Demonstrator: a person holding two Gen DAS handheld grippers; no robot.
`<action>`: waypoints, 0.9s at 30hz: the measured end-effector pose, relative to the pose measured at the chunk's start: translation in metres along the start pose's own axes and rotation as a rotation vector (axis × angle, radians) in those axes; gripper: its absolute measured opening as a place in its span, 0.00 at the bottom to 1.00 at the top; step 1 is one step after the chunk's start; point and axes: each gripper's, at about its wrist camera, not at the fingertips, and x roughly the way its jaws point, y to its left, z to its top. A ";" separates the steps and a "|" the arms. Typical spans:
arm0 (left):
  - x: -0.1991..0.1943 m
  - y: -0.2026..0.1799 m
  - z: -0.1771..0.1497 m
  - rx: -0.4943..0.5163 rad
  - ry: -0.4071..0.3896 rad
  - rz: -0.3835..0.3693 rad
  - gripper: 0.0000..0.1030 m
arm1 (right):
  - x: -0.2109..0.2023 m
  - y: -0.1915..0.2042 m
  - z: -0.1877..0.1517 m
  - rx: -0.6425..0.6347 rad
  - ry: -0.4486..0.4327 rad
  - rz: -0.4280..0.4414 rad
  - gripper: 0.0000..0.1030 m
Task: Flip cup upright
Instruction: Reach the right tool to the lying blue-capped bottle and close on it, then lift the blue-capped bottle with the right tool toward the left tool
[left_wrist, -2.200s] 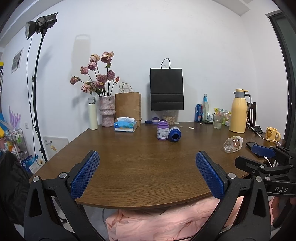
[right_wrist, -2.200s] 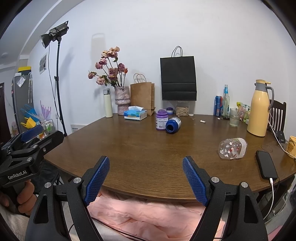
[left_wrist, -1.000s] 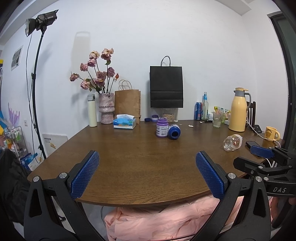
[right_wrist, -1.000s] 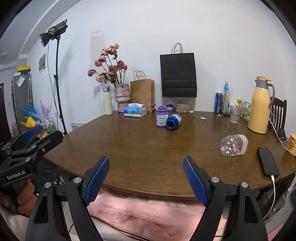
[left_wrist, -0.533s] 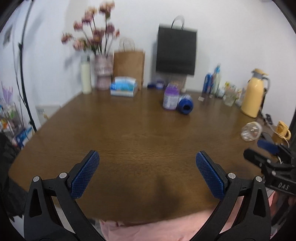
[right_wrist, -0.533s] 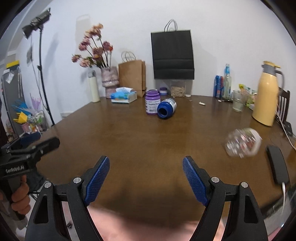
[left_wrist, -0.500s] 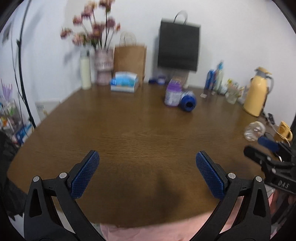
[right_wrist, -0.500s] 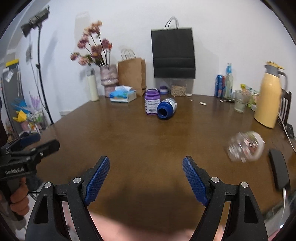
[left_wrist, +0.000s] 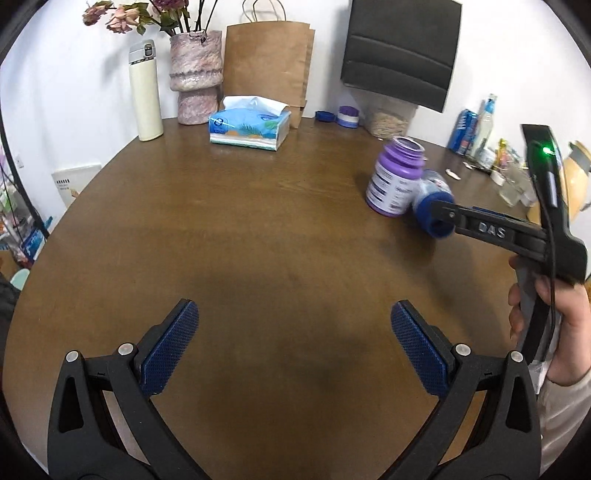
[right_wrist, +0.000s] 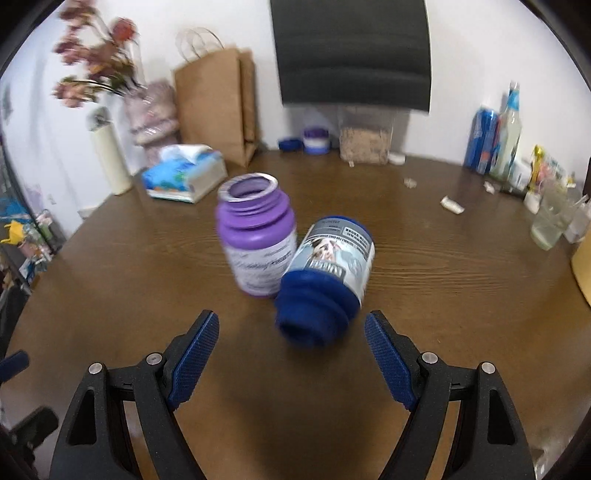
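I am lining up the right gripper (right_wrist: 291, 352) on the blue cup (right_wrist: 325, 280), which is lying on its side on the wooden table (right_wrist: 443, 295), open mouth toward me, its body touching the upright purple jar (right_wrist: 256, 240) on its left. The jaws are spread wide with nothing between them, the cup's mouth sitting just beyond the blue pads. I judge this as the approach step, before any grasp. Next I am needing to slide the pads past the neck onto the labelled body and close without nudging the jar. My left gripper (left_wrist: 293, 347) is hanging spread and empty over bare table nearer me.
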 end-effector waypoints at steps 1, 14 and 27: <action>0.004 0.000 0.002 0.004 0.005 0.004 1.00 | 0.009 -0.001 0.004 0.013 0.016 0.012 0.83; 0.034 0.003 0.019 -0.030 0.065 0.003 1.00 | 0.045 -0.013 0.018 0.015 0.056 -0.028 0.67; 0.005 -0.008 -0.002 0.020 0.056 0.002 1.00 | -0.028 0.026 -0.064 -0.163 0.097 0.199 0.66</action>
